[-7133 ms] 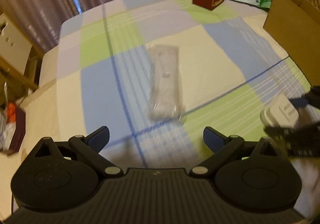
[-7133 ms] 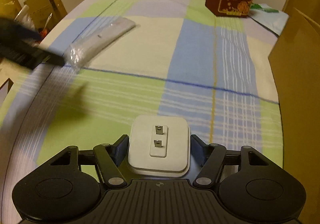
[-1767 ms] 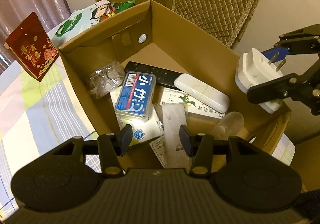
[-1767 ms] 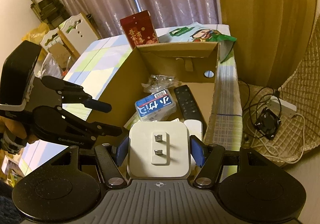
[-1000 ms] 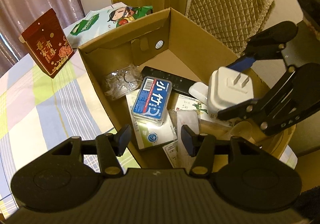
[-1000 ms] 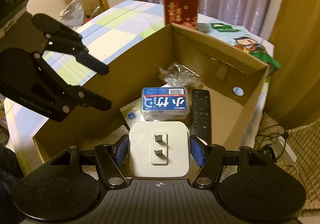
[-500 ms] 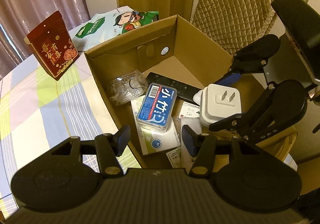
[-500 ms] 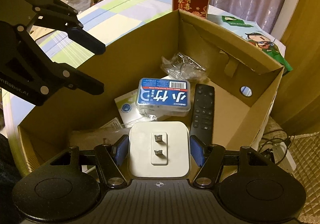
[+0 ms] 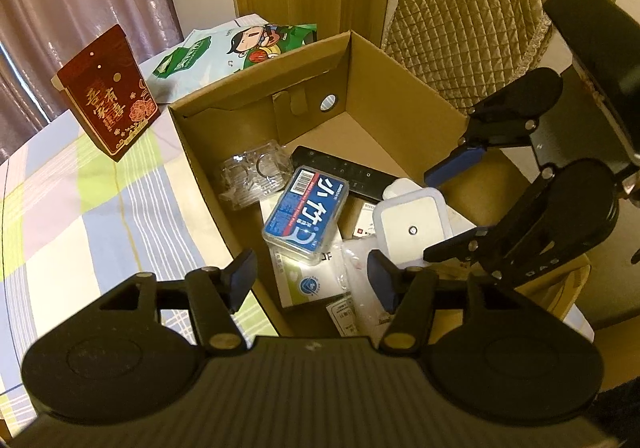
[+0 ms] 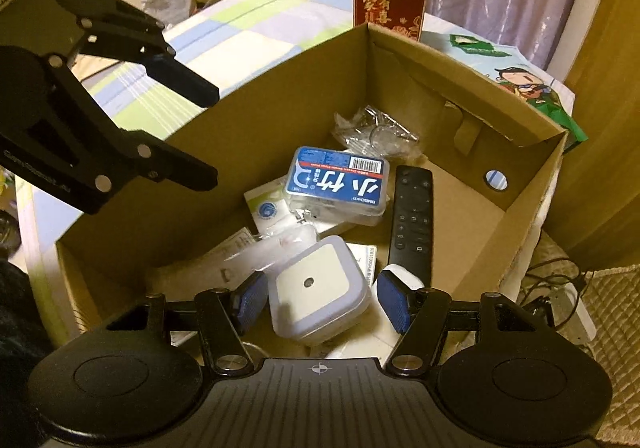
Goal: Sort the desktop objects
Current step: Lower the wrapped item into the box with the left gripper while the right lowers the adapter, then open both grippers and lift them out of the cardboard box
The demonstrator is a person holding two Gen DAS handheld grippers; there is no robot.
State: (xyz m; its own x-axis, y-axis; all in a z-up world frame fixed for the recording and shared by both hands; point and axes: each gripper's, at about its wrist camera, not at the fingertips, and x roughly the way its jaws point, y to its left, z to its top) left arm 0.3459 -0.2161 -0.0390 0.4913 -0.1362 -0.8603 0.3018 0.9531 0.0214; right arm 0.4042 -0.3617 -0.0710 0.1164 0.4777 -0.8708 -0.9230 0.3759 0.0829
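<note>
White plug adapter (image 10: 320, 298) lain in the cardboard box (image 10: 472, 103), flanked untouched by the spread right hand-held gripper (image 10: 320, 302), left hand-held gripper (image 9: 312, 280) opening, nothing held.

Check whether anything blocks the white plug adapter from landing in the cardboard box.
Nothing visible does. The white plug adapter is inside the cardboard box, down among the loose packets beside the black remote. The right gripper has its pads apart on either side, not pressing it.

- White wrapped remote (image 10: 256, 256): blurred, partly covered by the white plug adapter (image 10: 318, 294).
- White case (image 9: 396, 187): mostly hidden behind that adapter.
</note>
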